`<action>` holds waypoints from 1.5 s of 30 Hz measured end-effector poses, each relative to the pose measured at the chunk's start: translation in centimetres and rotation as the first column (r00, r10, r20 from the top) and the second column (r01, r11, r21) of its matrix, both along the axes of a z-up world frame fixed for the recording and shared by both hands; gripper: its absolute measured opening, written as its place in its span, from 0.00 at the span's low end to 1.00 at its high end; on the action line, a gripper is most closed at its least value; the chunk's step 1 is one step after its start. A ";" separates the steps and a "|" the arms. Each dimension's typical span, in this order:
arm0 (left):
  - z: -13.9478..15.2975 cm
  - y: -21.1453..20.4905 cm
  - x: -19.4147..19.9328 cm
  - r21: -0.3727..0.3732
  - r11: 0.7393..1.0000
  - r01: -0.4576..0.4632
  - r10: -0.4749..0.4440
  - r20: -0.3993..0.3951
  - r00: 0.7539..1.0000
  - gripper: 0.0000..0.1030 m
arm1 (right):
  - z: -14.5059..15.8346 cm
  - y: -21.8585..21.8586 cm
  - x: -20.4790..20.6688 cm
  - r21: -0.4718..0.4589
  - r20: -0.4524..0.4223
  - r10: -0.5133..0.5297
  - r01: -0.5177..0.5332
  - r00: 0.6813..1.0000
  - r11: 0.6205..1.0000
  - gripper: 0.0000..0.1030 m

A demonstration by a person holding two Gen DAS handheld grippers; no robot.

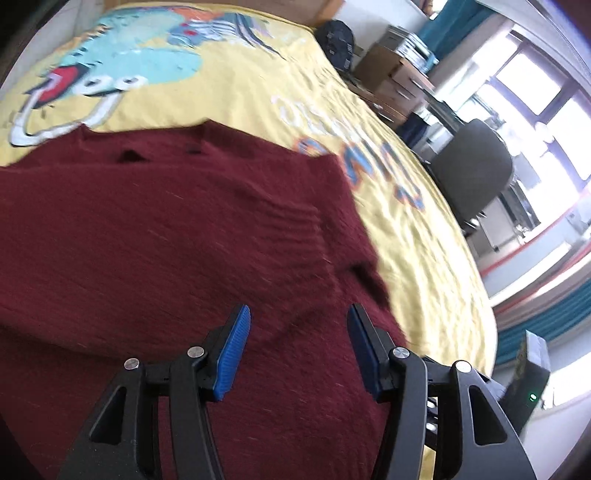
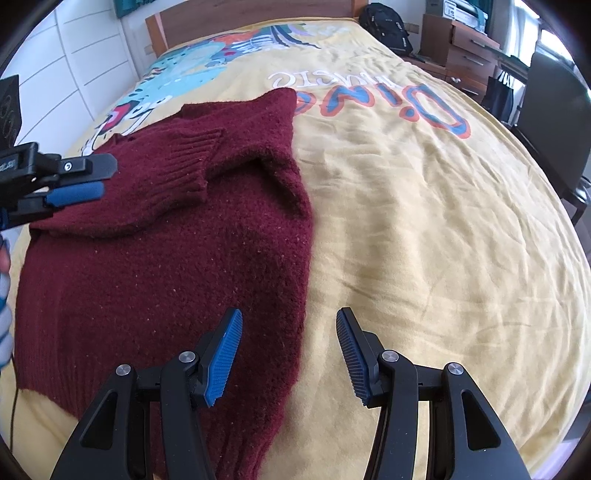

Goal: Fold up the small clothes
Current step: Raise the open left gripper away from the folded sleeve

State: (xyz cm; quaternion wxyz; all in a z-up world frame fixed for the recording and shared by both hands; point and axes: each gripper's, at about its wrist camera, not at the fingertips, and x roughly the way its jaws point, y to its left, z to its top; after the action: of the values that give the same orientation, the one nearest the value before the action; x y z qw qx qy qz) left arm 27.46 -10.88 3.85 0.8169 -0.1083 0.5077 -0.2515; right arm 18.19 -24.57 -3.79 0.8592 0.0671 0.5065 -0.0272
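Note:
A maroon knit sweater [image 2: 166, 277] lies flat on the yellow bedspread [image 2: 424, 221]. One sleeve is folded across its chest, with the ribbed cuff [image 2: 184, 166] lying on top. My right gripper [image 2: 289, 317] is open over the sweater's right edge, one finger above the knit and the other above the bedspread, with nothing between them. My left gripper [image 1: 298, 314] is open above the sweater [image 1: 147, 240] and holds nothing. In the right wrist view the left gripper [image 2: 105, 179] enters from the left, near the folded sleeve.
The bedspread carries a dinosaur print [image 2: 192, 74] and lettering [image 2: 369, 96]. A wooden headboard [image 2: 221, 18] is at the far end, with a black backpack [image 2: 388, 22] and wooden drawers [image 2: 465, 48] beyond it. A dark chair [image 2: 554, 122] stands by the bed's right side. A striped sleeve [image 2: 3, 314] shows at the left.

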 end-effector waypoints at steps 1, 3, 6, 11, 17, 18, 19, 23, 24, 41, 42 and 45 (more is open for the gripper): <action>-0.2 0.2 0.3 0.015 1.000 -0.016 0.016 0.004 1.000 0.47 | 0.0 0.1 0.0 0.000 0.000 0.001 -0.001 1.000 1.000 0.53; -1.0 0.6 0.8 0.051 0.997 -0.049 0.049 0.005 0.999 0.47 | -0.1 0.3 0.0 0.001 -0.002 0.005 -0.005 1.000 1.000 0.53; -3.0 0.5 1.2 0.093 0.992 -0.086 0.088 -0.019 0.996 0.47 | -0.2 0.5 -0.1 0.002 -0.007 0.009 -0.009 1.000 1.000 0.53; -5.9 -0.1 0.8 0.097 0.992 -0.076 0.085 -0.089 0.992 0.47 | -0.3 0.6 -0.1 0.002 -0.012 0.009 -0.009 1.000 1.000 0.53; -3.5 1.4 -0.1 0.102 0.990 -0.093 0.094 -0.003 0.996 0.48 | -0.1 0.9 -0.1 -0.006 -0.010 0.013 -0.013 1.000 1.000 0.53; -3.0 2.3 0.0 0.113 0.987 -0.112 0.111 0.019 0.994 0.48 | 0.0 1.0 -0.1 -0.009 -0.009 0.014 -0.014 1.000 1.000 0.53; -2.8 3.2 0.1 0.123 0.983 -0.132 0.129 0.032 0.991 0.48 | 0.0 1.1 0.0 -0.009 -0.007 0.015 -0.015 1.000 1.000 0.53; -2.7 8.2 1.2 0.177 0.951 -0.255 0.246 0.068 0.967 0.48 | 0.1 1.8 0.2 -0.017 -0.011 0.023 -0.023 1.000 1.000 0.53; -2.8 9.3 1.6 0.191 0.942 -0.277 0.267 0.077 0.961 0.48 | 0.1 2.0 0.3 -0.020 -0.011 0.027 -0.027 1.000 0.999 0.53; -5.6 14.9 1.5 0.312 0.890 -0.333 0.330 0.064 0.942 0.52 | 1.2 3.5 -0.8 -0.010 0.017 0.040 -0.040 0.999 0.999 0.53; -5.2 15.0 1.2 0.307 0.892 -0.333 0.330 0.061 0.942 0.52 | 1.4 3.4 -1.0 -0.007 0.021 0.038 -0.038 0.999 0.999 0.53; -4.0 15.1 0.1 0.303 0.895 -0.329 0.325 0.063 0.944 0.52 | 1.9 3.3 -1.4 -0.002 0.030 0.035 -0.035 0.999 0.999 0.53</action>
State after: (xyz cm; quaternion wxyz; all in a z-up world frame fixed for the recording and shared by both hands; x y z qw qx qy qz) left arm 27.59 4.21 -0.18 0.8570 -0.0616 0.5108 -0.0288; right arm 16.81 -21.27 -1.91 0.8671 0.0581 0.4946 -0.0117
